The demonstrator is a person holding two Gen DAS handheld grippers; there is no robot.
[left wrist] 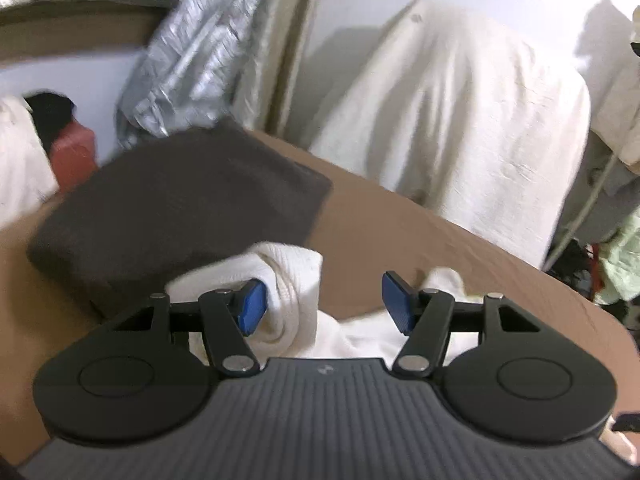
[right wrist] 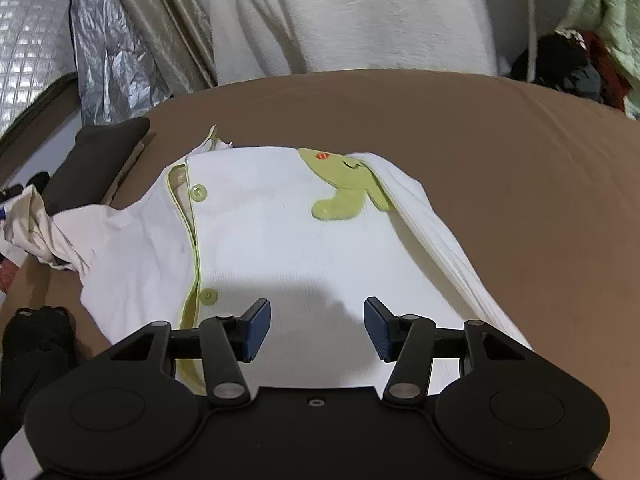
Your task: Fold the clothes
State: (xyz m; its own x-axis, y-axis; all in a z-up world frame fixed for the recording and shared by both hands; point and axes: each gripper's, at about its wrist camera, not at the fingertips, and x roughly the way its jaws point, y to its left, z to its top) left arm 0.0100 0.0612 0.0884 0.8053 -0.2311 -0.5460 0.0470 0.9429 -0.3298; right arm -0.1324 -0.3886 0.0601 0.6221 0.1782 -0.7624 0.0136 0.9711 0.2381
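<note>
A small white garment [right wrist: 288, 240] with green trim, green buttons and a green cartoon patch lies flat on the brown bed sheet [right wrist: 500, 152], one sleeve folded in along its right side. My right gripper [right wrist: 317, 328] hovers over the garment's near part, open, with nothing between its blue pads. In the left wrist view a bunched white part of the garment [left wrist: 288, 280] lies below my left gripper [left wrist: 324, 304]. This gripper is open too, its left pad beside the white roll without pinching it.
A dark grey folded pile [left wrist: 180, 208] sits on the bed to the left. A crumpled cream cloth [right wrist: 36, 224] lies at the left edge. Beyond the bed hang a white towel-like cloth [left wrist: 460, 120] and silver foil sheeting [left wrist: 192, 64]. Mixed clothes [right wrist: 592, 60] pile at the far right.
</note>
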